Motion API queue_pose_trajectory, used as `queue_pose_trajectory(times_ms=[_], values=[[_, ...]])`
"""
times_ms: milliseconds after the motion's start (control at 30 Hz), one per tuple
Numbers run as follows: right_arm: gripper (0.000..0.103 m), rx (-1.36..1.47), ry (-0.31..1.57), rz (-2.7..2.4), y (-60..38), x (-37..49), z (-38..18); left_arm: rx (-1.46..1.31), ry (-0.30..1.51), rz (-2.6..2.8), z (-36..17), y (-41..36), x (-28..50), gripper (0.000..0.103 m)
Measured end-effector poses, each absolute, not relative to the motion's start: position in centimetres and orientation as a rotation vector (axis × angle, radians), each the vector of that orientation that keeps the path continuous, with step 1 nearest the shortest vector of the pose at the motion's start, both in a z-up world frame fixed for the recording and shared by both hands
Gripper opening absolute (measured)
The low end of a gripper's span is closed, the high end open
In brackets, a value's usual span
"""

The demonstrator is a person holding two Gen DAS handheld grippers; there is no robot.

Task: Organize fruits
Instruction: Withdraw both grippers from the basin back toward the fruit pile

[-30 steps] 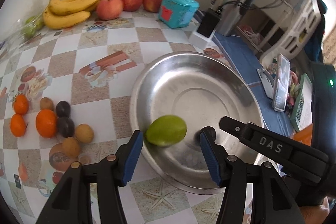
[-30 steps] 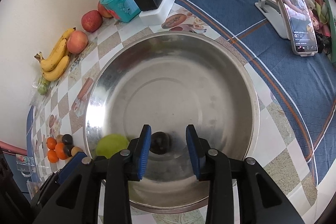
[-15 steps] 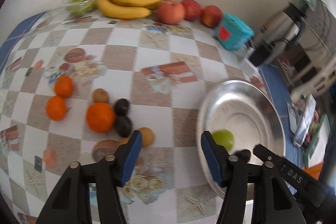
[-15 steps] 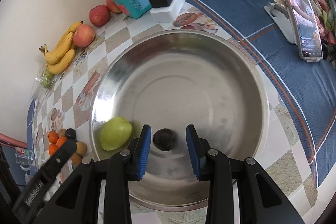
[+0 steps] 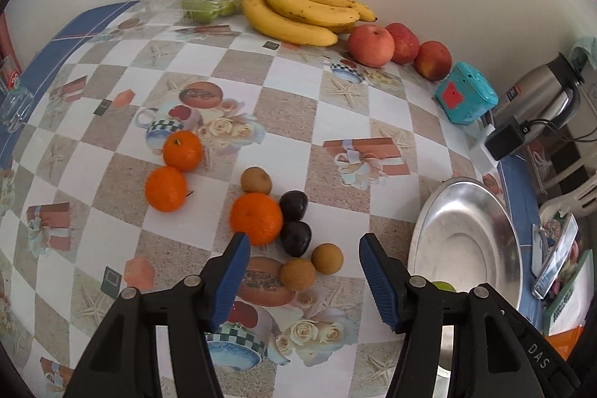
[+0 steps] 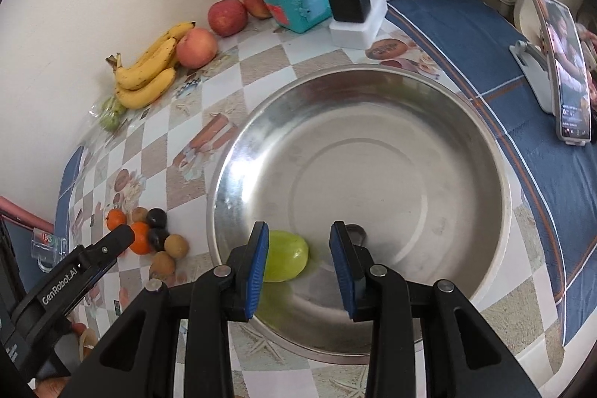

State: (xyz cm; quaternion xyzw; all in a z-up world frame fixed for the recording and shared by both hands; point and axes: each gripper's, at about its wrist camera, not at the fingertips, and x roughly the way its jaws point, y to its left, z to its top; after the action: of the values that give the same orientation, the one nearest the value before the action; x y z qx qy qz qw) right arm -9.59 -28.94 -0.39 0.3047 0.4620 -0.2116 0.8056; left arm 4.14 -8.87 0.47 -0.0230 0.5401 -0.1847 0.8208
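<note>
Glossy checkered tablecloth [image 5: 298, 107]; shiny round steel bowl [image 6: 485, 144] w/ smooth green fruit [image 6: 287, 260].

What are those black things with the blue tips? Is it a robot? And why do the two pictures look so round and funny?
It isn't a robot. A person holds one grabbing tool in each hand, and each tool carries a little camera that looks along its two fingers. The lens bends everything, so the pictures look round.

One picture comes from the left gripper. Its fingers are apart with nothing between them, above loose fruit on the table: oranges, dark plums and small brown fruits. By the wall lie bananas and apples.

The other picture comes from the right gripper, over the big metal bowl. Its fingers hold nothing either. A green fruit lies in the bowl, with something small and dark almost hidden behind one finger.
</note>
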Motion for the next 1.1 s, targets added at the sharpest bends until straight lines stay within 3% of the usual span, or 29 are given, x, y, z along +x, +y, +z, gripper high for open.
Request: queue_pose_trajectory(times_ms=[100, 167, 267, 400, 467, 533, 667, 800, 1100], values=[[0.035, 0.646, 0.994, -0.449, -28.84, -9.43, -0.39, -0.047, 1.153, -0.383, 0.43, -8.68, 4.2, 0.065], [0.035, 0.642, 0.998, -0.447, -28.8, -9.34, -0.41, -0.036, 1.153, -0.368, 0.42, -8.61, 4.22, 0.076], [0.035, 0.637, 1.001, -0.447, -28.76, -9.26, -0.51, -0.017, 1.15, -0.354, 0.43, -8.57, 4.25, 0.077], [0.054, 0.612, 1.009, -0.452, -28.58, -9.08, -0.61, 0.02, 1.148, -0.335, 0.26, -8.69, 4.26, 0.08], [0.057, 0.602, 1.01, -0.449, -28.47, -8.96, -0.63, 0.034, 1.146, -0.325, 0.16, -8.68, 4.29, 0.092], [0.07, 0.585, 1.009, -0.454, -28.37, -8.83, -0.62, 0.038, 1.139, -0.318, 0.19, -8.59, 4.3, 0.096], [0.071, 0.565, 0.995, -0.463, -28.35, -8.79, -0.38, 0.061, 1.118, -0.3, 0.24, -8.51, 4.31, 0.102], [0.086, 0.54, 0.994, -0.473, -28.29, -8.72, -0.37, 0.07, 1.108, -0.291, 0.29, -8.39, 4.4, 0.103], [0.087, 0.502, 0.984, -0.477, -27.97, -8.62, -0.2, 0.089, 1.091, -0.278, 0.36, -8.03, 4.52, 0.103]])
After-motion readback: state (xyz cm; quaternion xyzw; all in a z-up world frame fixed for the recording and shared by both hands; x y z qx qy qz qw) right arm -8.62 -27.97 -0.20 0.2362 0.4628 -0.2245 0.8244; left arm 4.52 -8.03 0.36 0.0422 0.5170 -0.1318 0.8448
